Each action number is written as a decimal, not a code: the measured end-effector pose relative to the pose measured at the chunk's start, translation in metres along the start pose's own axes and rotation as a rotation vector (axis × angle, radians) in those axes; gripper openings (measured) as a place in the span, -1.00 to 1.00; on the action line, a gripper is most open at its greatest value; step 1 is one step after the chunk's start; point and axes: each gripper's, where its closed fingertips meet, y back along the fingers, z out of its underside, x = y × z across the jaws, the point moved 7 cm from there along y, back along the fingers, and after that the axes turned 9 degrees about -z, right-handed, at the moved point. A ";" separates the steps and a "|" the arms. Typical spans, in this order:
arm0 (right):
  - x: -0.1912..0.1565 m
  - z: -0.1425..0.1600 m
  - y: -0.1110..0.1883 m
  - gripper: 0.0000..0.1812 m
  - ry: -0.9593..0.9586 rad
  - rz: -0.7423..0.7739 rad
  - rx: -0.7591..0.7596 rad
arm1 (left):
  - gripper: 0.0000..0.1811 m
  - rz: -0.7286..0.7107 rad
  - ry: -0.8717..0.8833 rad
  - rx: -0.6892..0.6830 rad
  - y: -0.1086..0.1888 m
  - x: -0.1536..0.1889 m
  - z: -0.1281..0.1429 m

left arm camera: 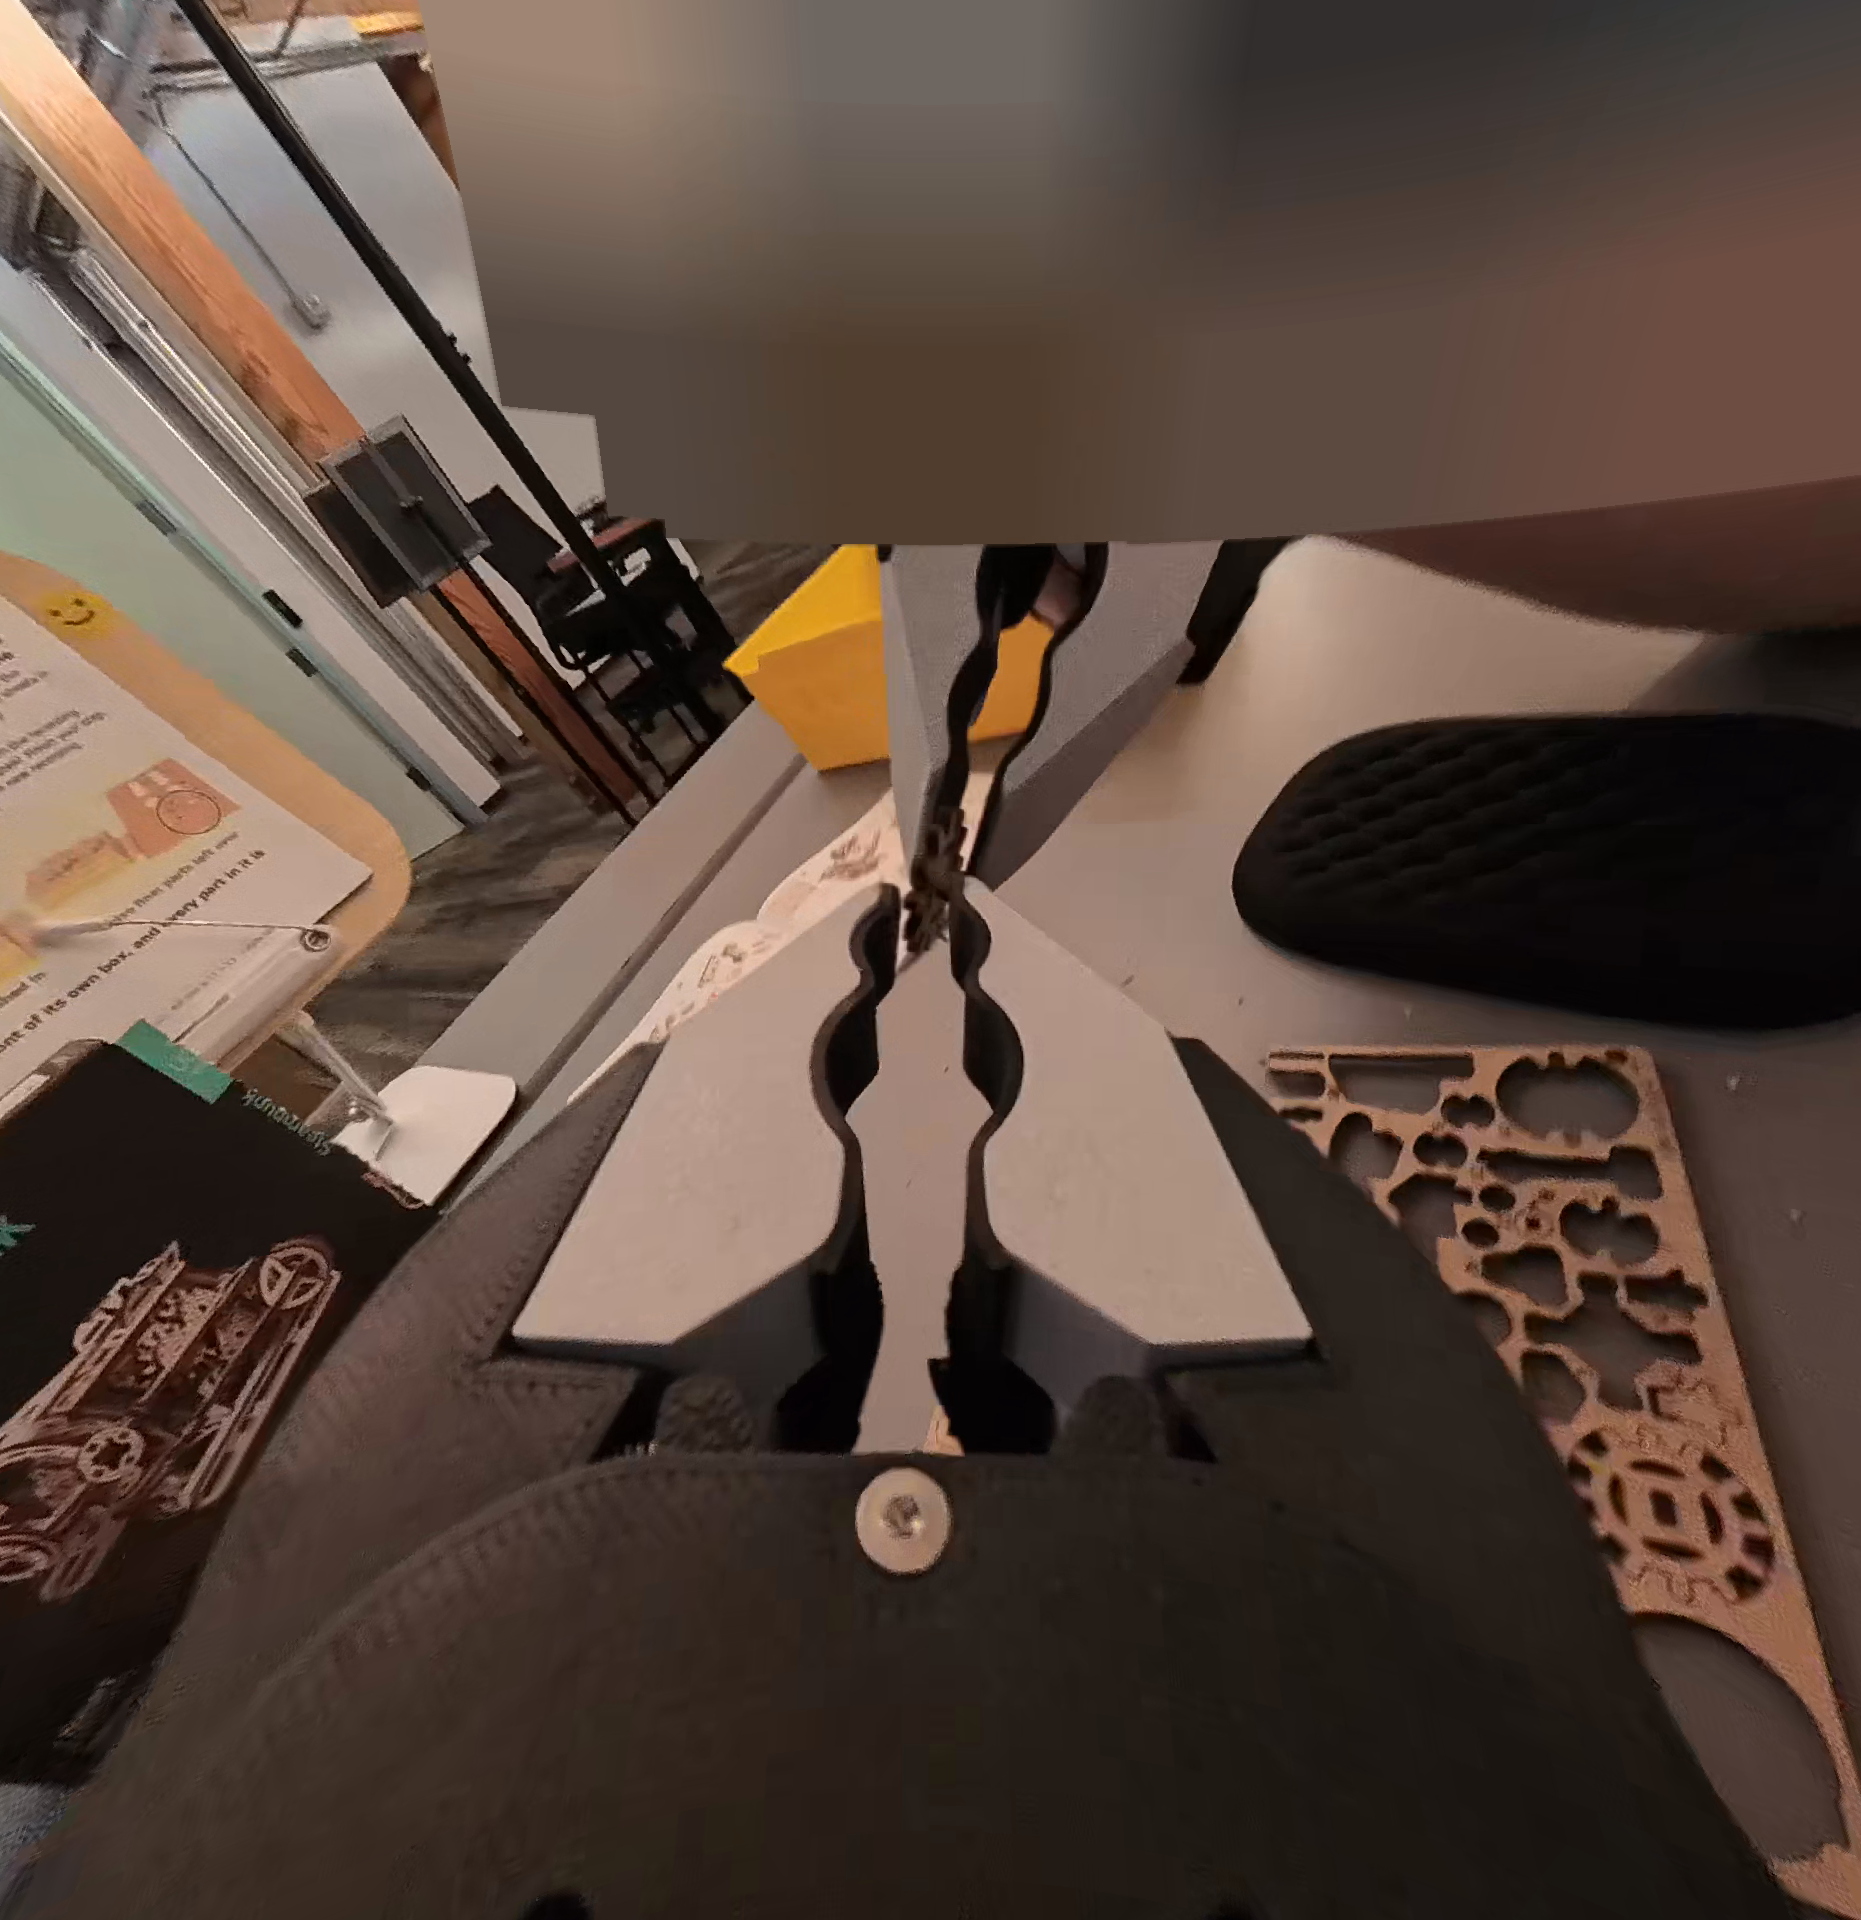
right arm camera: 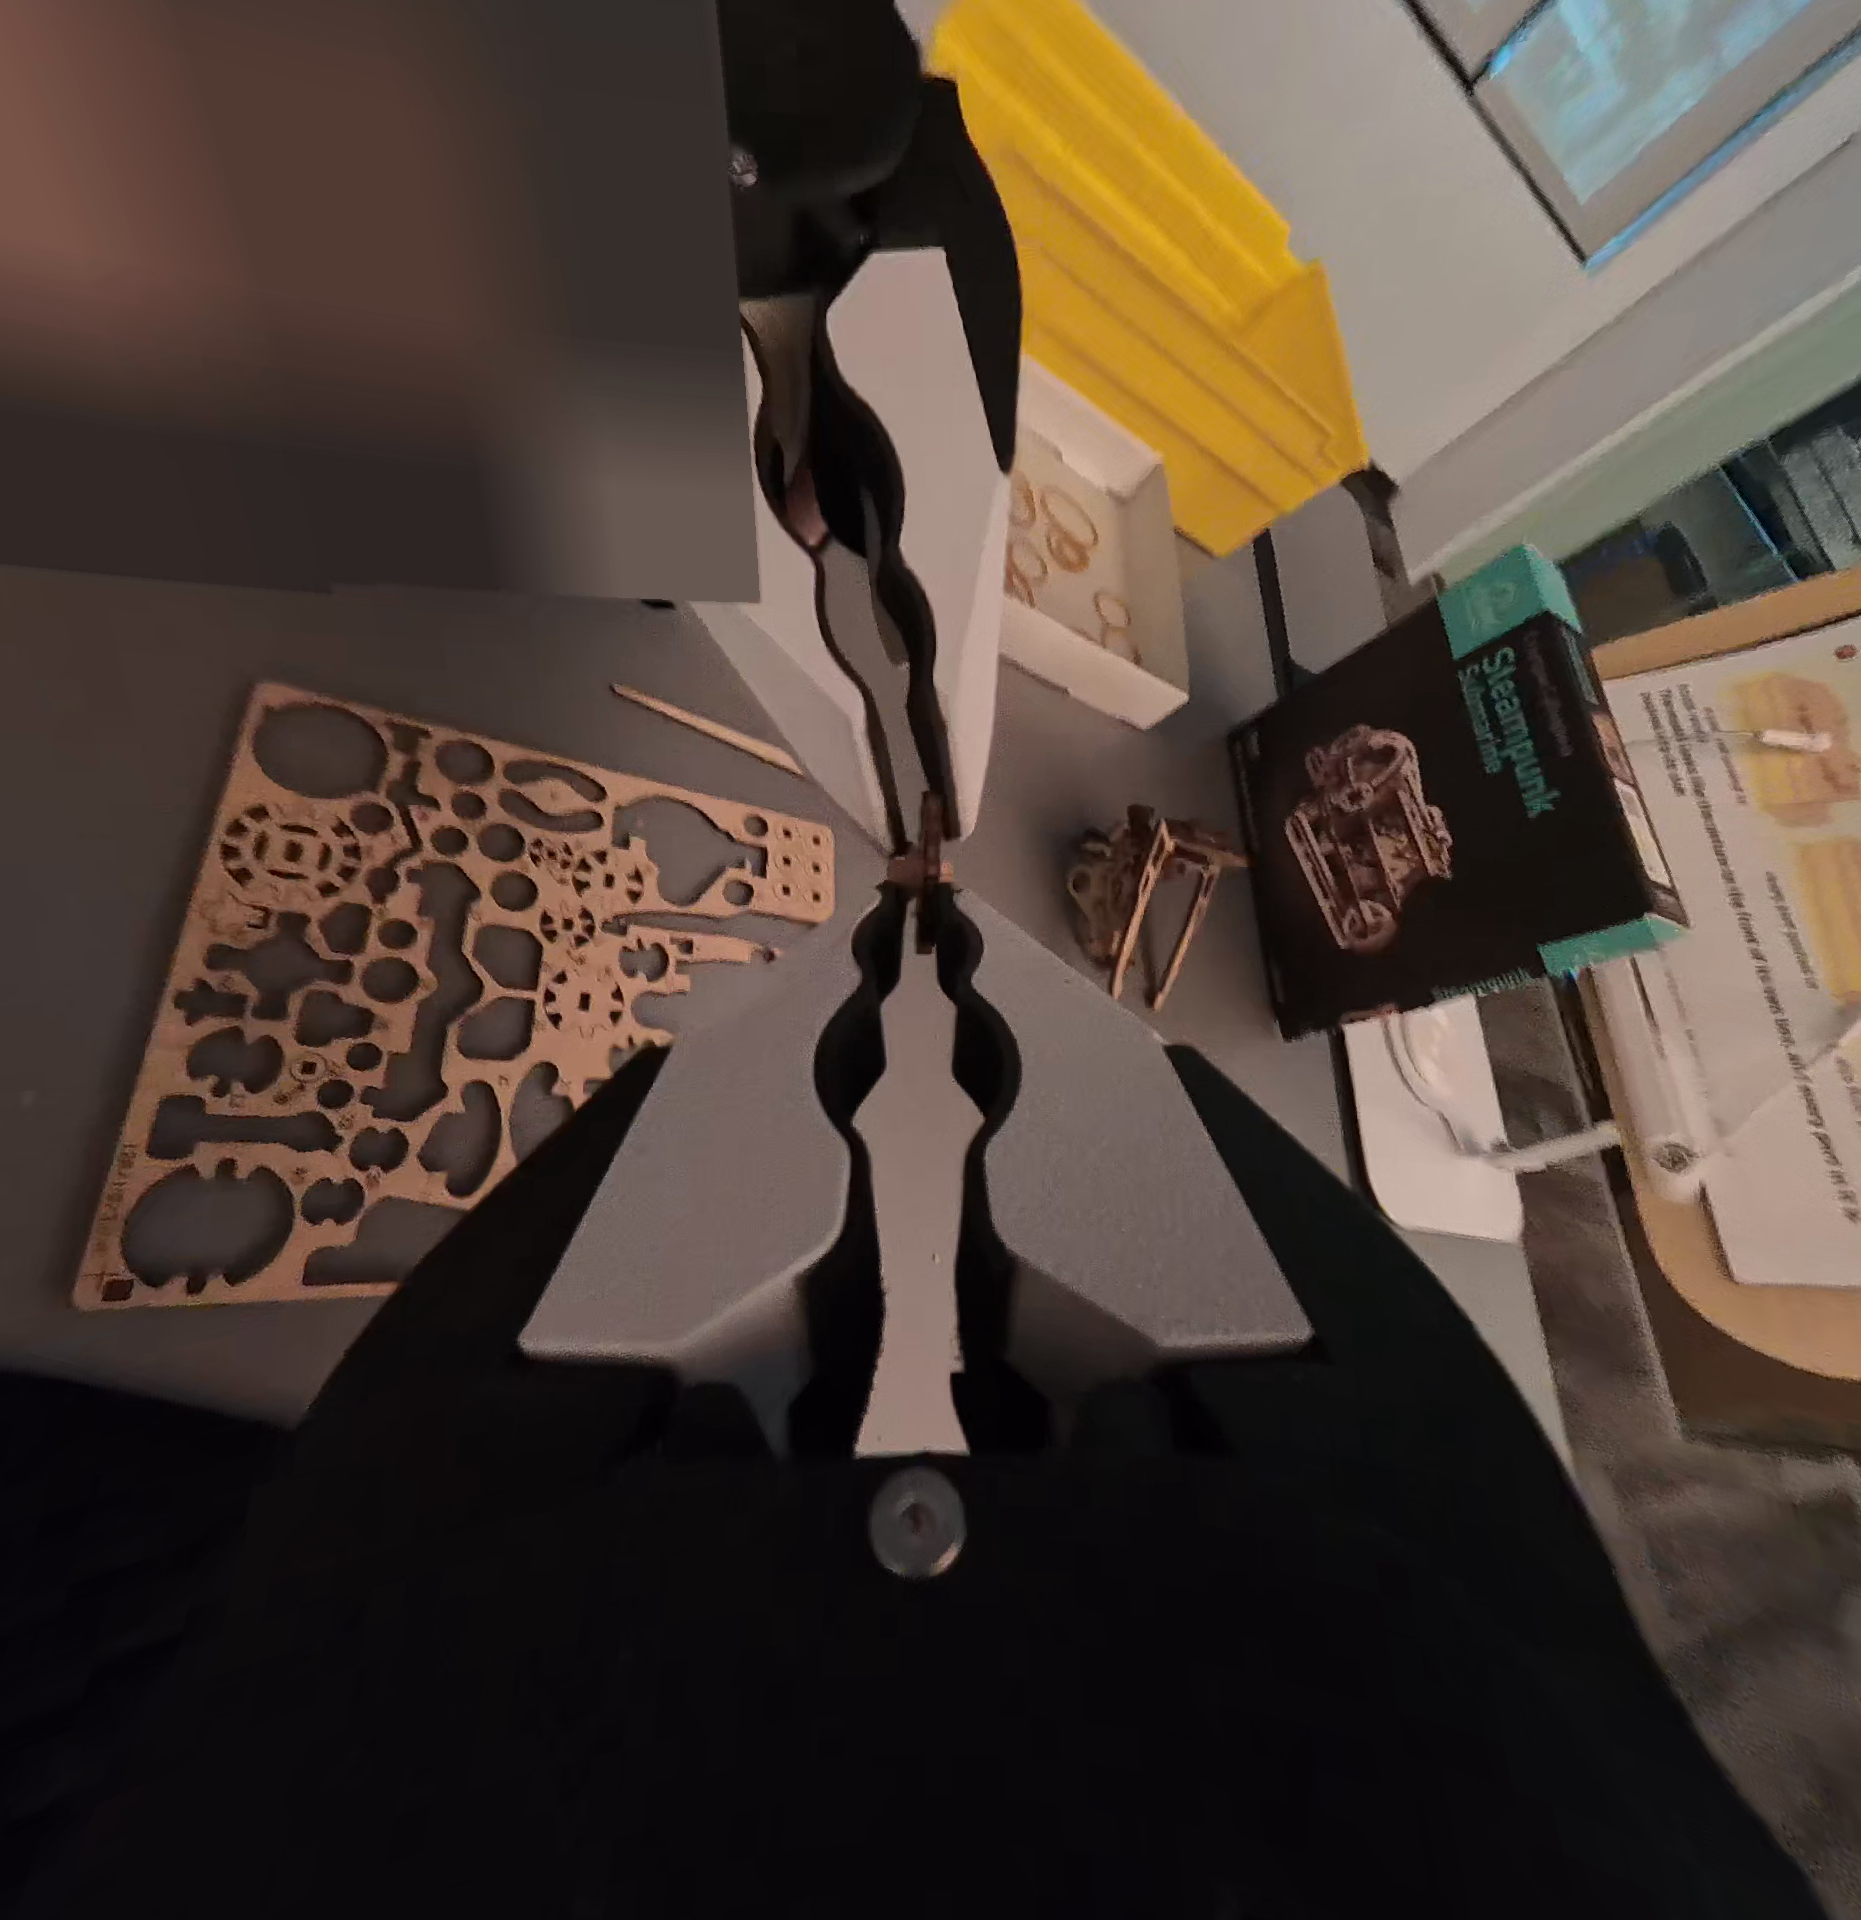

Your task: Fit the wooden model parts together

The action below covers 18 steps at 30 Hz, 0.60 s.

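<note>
Two hand-held grippers meet tip to tip above a grey table [right arm camera: 552,644], each pinching a small wooden model part. The left gripper [left arm camera: 921,914] is closed on a toothed wooden gear [left arm camera: 931,894]; the right gripper [right arm camera: 921,904] is closed on a small flat wooden piece [right arm camera: 921,868]. The two parts touch or nearly touch, their long axes roughly in line with the opposing fingers, so the join looks to hinge on a straight push together. A punched-out wooden sheet [right arm camera: 406,977] and a half-built wooden model [right arm camera: 1144,883] lie on either side below.
</note>
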 end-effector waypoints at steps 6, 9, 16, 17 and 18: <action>0.002 0.003 0.009 -0.96 0.033 0.025 0.030 | -0.88 -0.067 -0.066 0.060 0.008 -0.003 -0.007; -0.001 -0.001 0.009 -0.96 0.083 0.035 0.044 | -0.87 -0.047 -0.068 0.038 0.004 0.001 -0.004; -0.002 -0.003 0.014 -0.91 0.093 0.029 0.085 | -0.98 -0.033 -0.109 0.059 0.004 0.006 -0.006; -0.001 -0.003 0.017 -0.87 0.087 0.022 0.095 | -0.99 -0.034 -0.095 0.061 0.004 0.005 -0.006; -0.001 -0.004 0.021 -0.86 0.091 0.013 0.108 | -1.00 -0.036 -0.084 0.063 0.005 0.003 -0.006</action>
